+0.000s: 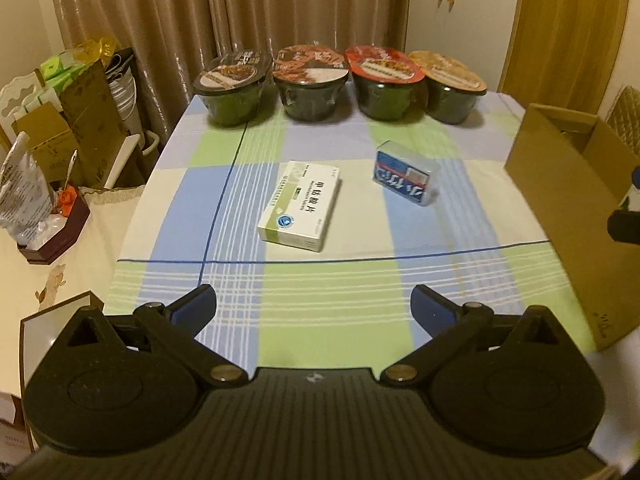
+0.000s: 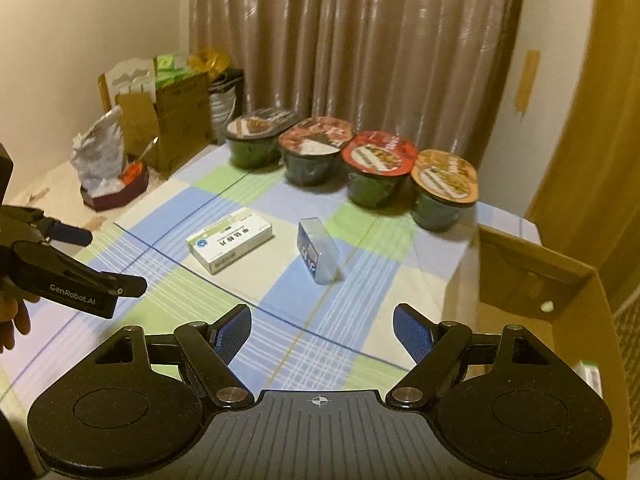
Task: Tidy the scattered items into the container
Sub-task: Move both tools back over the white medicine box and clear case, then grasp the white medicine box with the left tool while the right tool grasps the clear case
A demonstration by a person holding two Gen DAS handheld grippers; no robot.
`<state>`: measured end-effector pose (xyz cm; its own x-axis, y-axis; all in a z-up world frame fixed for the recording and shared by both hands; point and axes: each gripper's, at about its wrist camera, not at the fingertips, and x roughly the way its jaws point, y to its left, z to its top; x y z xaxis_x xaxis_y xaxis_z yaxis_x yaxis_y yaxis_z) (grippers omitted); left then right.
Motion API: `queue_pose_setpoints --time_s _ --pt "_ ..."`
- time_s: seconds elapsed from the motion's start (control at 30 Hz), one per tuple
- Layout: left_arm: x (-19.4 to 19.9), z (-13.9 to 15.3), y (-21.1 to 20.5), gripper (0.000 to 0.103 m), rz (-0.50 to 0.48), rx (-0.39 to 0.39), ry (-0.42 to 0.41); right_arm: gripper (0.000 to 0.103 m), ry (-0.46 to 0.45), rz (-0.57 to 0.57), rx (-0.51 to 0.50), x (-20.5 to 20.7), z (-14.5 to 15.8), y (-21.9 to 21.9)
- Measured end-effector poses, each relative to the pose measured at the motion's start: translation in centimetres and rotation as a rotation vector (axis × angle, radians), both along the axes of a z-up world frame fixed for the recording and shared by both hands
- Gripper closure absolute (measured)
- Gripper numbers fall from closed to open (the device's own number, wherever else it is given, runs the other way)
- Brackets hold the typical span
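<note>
The carton [image 1: 568, 216], an open cardboard container, stands at the right edge of the bench [image 1: 320, 304] in the left wrist view. The white box [image 1: 300, 204] lies flat mid-bench, the blue pack [image 1: 404, 176] just right of it and apart, and four noodle bowls [image 1: 308, 84] line the far edge. The left tool [image 1: 314, 308] hangs spread and empty, near the white box but short of it.

In the right wrist view the right tool [image 2: 322, 332] is also spread, holding nothing, beside the carton's near wall [image 2: 532, 280]. The blue pack [image 2: 318, 250] stands on a narrow edge, so a glancing finger would likely topple it. The white box [image 2: 230, 240] sits low; a shallow pinch may slip. The left tool [image 2: 80, 264] shows at the left, so both reaching inward could collide.
</note>
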<state>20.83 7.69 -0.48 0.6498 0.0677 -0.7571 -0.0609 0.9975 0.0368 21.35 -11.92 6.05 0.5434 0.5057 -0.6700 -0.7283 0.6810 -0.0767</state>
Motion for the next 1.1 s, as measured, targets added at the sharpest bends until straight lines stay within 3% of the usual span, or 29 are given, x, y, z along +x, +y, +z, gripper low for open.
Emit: queue_pose_setpoints --time_s 0.63,1.1 --pt "12.8 -6.3 3.9 0.002 -0.187 0.0 0.038 0.019 0.099 0.141 -0.117 12.8 -6.2 9.2" --pt "17.7 -9.0 4.4 0.005 -0.276 0.007 0.1 0.02 0.156 0.254 -0.214 18.1 -10.4 14.0"
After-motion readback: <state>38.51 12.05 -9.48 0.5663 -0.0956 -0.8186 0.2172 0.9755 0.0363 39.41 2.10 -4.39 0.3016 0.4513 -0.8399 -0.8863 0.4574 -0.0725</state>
